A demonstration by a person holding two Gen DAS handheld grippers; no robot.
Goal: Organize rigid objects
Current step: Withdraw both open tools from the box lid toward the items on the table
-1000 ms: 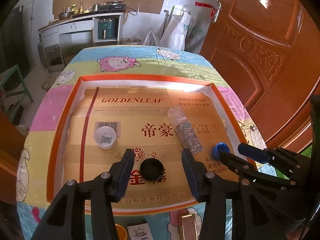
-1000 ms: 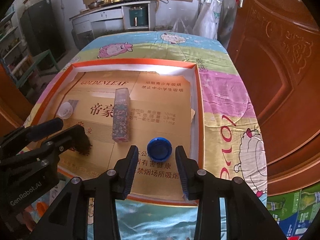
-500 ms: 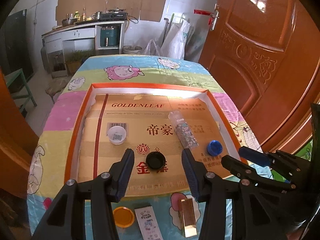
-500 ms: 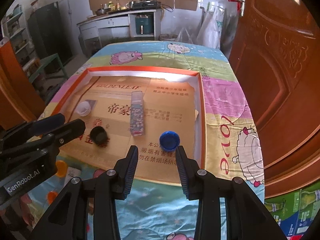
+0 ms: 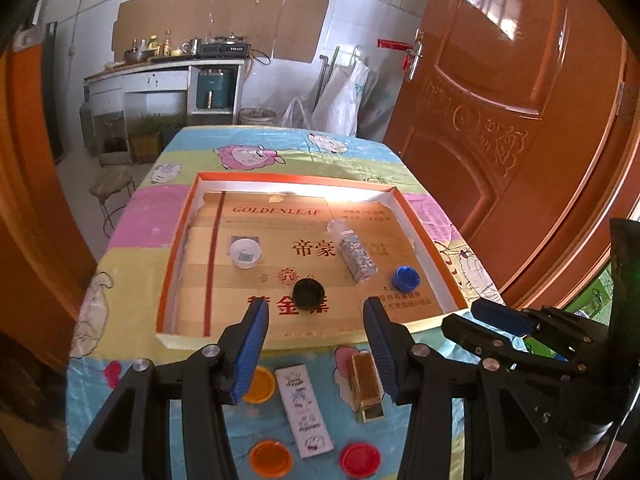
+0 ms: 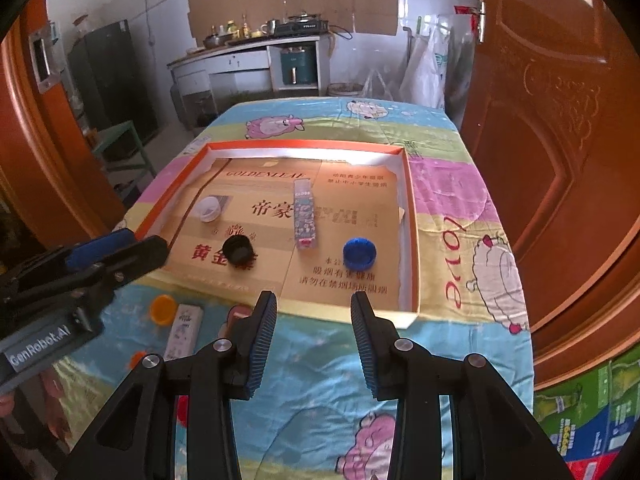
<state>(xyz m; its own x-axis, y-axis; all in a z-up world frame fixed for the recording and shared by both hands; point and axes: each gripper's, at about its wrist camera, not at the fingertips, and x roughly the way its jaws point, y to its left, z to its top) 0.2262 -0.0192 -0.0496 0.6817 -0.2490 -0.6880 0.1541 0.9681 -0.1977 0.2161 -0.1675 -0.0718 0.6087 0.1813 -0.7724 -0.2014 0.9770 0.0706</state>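
**Both grippers empty, above table's near edge**

Left gripper (image 5: pixel 316 312) and right gripper (image 6: pixel 313 304): jaws spread wide, nothing held. Tray (image 5: pixel 176 240) holds black cap (image 5: pixel 308 294), blue cap (image 5: pixel 405 277), white cap (image 5: pixel 245 253), patterned tube (image 5: pixel 357 255). Gold bar (image 5: pixel 366 384) lies outside on tablecloth (image 6: pixel 452 208).

A home kitchen. Far beyond the jaws, a white counter (image 5: pixel 160 80) carries a gas stove (image 5: pixel 226 48), pots and bottles. A carved wooden door (image 5: pixel 500 120) stands to the right of the cloth-covered table (image 5: pixel 132 216).
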